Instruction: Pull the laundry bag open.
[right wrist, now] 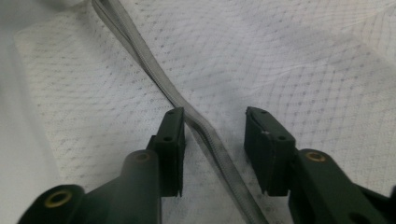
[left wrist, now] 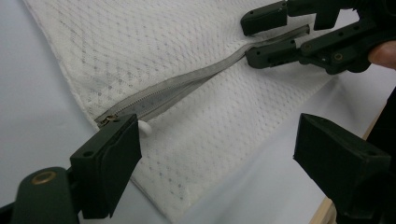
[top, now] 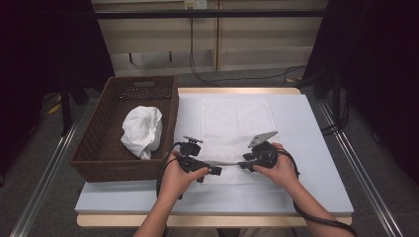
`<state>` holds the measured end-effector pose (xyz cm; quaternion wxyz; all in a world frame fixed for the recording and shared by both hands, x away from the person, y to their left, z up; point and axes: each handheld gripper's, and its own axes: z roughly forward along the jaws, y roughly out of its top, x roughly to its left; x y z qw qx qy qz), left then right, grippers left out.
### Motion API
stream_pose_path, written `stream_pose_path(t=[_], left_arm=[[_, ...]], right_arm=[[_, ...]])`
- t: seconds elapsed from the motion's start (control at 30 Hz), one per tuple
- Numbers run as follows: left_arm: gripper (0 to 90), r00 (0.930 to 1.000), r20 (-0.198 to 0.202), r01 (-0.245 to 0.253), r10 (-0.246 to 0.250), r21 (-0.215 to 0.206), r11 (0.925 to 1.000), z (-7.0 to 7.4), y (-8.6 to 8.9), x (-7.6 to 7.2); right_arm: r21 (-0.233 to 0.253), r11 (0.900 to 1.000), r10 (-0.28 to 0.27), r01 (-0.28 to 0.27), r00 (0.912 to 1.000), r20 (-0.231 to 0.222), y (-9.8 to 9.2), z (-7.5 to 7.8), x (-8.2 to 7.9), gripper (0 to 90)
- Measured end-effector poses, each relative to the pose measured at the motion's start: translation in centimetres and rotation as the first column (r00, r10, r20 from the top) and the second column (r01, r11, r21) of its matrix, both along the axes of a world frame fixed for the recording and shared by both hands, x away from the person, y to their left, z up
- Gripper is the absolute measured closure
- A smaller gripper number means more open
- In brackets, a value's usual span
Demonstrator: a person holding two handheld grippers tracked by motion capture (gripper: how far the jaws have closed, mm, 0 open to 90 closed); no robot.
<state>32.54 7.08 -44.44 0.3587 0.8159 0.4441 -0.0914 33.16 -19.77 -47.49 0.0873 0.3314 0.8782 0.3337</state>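
Note:
A white mesh bag [top: 237,123] lies flat on the table's pale mat [top: 311,163], with a grey zipper [top: 228,163] running along its near edge. In the left gripper view the zipper's pull [left wrist: 109,119] and a small white bead [left wrist: 145,128] sit just beyond my left jaw. My left gripper [left wrist: 219,163] [top: 215,171] is wide open and holds nothing. My right gripper [right wrist: 217,149] [top: 243,165] is open too. Its jaws stand on either side of the zipper tape [right wrist: 205,135] without pinching it. The left gripper view also catches the right gripper [left wrist: 275,39] at the zipper's far end.
A brown wicker basket [top: 170,113] stands at the table's left and holds a crumpled white cloth [top: 143,131]. Cables [top: 316,219] trail from both grippers toward the near edge. Bare mat lies to the right of the bag and in front of it.

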Motion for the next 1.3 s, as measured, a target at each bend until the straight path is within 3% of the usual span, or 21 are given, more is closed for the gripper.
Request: stream_pose_path(t=[0.2, 0.4, 0.5, 0.57, 0.63, 0.77, 0.83, 1.07, 1.3], left_arm=[[14.7, 1.0000, -0.003, -0.002, 0.002, 0.001, 1.0000, 0.0, 0.0, 0.0], [14.8, 1.0000, 0.002, 0.002, -0.002, 0.002, 1.0000, 0.0, 0.0, 0.0], [14.7, 1.0000, -0.001, -0.006, 0.006, -0.005, 1.0000, 0.0, -0.1, 0.0], [14.7, 0.9999, -0.001, -0.015, 0.015, -0.011, 0.9998, 0.0, -0.2, -0.1], [14.7, 0.9998, 0.003, 0.019, -0.019, 0.009, 0.9998, 0.1, 0.0, 0.0], [14.8, 0.9999, -0.001, 0.013, -0.013, 0.003, 0.9999, 0.0, -0.1, -0.1], [14.8, 0.9999, -0.001, 0.013, -0.013, 0.001, 0.9999, 0.1, -0.1, -0.1], [14.6, 0.9999, -0.001, 0.010, -0.010, 0.002, 0.9999, -0.1, -0.3, -0.1], [13.3, 0.9998, 0.009, 0.016, -0.016, 0.009, 0.9998, -0.1, -0.3, -0.1]], right_arm=[[0.021, 0.999, -0.033, 0.034, 0.9979, -0.056, -0.4, 0.2, 0.6, 68.5], [0.038, 0.999, -0.023, 0.024, 0.9986, -0.047, -0.2, 0.3, 0.8, 71.2], [0.008, 1.000, -0.011, 0.011, 0.9992, -0.038, 0.2, 0.3, 0.8, 73.7], [0.010, 1.000, -0.017, 0.017, 0.9989, -0.043, 0.3, 0.2, 0.8, 77.3], [0.011, 1.000, -0.007, 0.007, 0.9994, -0.034, 0.4, 0.1, 0.9, 79.2], [0.013, 1.000, -0.005, 0.006, 0.9992, -0.041, 0.3, 0.1, 0.9, 87.1], [0.028, 1.000, -0.002, 0.004, 0.9985, -0.054, 0.2, 0.1, 1.0, 88.1], [0.009, 1.000, -0.016, 0.017, 0.9985, -0.053, 0.3, 0.5, 1.1, 90.0], [0.054, 0.998, -0.031, 0.034, 0.9986, -0.042, -0.2, 1.9, 1.0, 90.0]])
